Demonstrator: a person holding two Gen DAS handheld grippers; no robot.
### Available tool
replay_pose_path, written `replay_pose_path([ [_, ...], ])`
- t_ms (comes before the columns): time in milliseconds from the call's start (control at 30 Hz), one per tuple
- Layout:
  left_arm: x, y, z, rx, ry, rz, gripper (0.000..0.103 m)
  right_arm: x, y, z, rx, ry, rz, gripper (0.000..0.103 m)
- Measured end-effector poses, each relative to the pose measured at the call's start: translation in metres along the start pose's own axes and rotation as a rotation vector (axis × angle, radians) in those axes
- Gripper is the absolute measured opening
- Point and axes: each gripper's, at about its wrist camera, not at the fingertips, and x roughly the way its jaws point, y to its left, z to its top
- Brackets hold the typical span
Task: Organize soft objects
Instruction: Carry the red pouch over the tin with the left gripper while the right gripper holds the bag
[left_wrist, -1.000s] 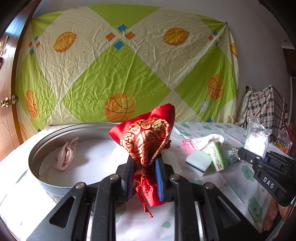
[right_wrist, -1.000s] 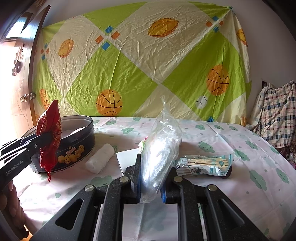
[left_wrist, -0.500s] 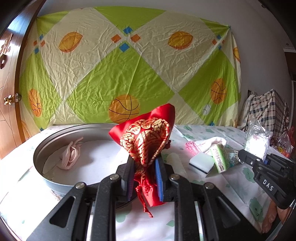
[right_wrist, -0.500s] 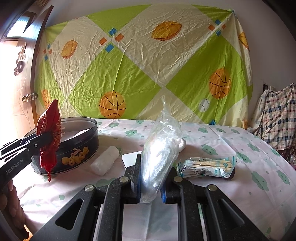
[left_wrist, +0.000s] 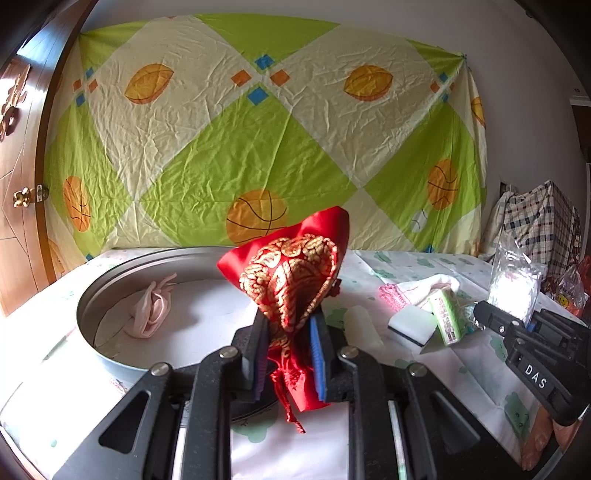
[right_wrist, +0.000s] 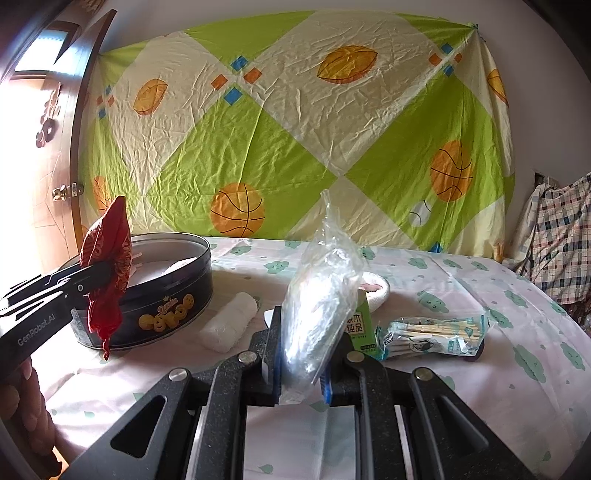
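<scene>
My left gripper is shut on a red and gold drawstring pouch, held just above the near rim of a round metal tin; it also shows in the right wrist view. A pink cloth lies inside the tin. My right gripper is shut on a clear plastic bag of white stuff, held above the table to the right of the tin. The bag also shows in the left wrist view.
On the table lie a white roll, a white sponge, a green carton, a packet of cotton swabs and a pink-edged white cloth. A patterned sheet hangs behind. A plaid bag stands at the right.
Both grippers have moved slightly forward, keeping hold of the pouch and the bag. The pouch stays over the tin's near rim.
</scene>
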Motion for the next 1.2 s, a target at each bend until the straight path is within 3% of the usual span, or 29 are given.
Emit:
replay_pose_path([
  [1200,-0.012,0.037,0.003,-0.048,-0.087,0.082,0.019,0.003,0.035,0.004,-0.033,-0.005,0.082,0.017],
])
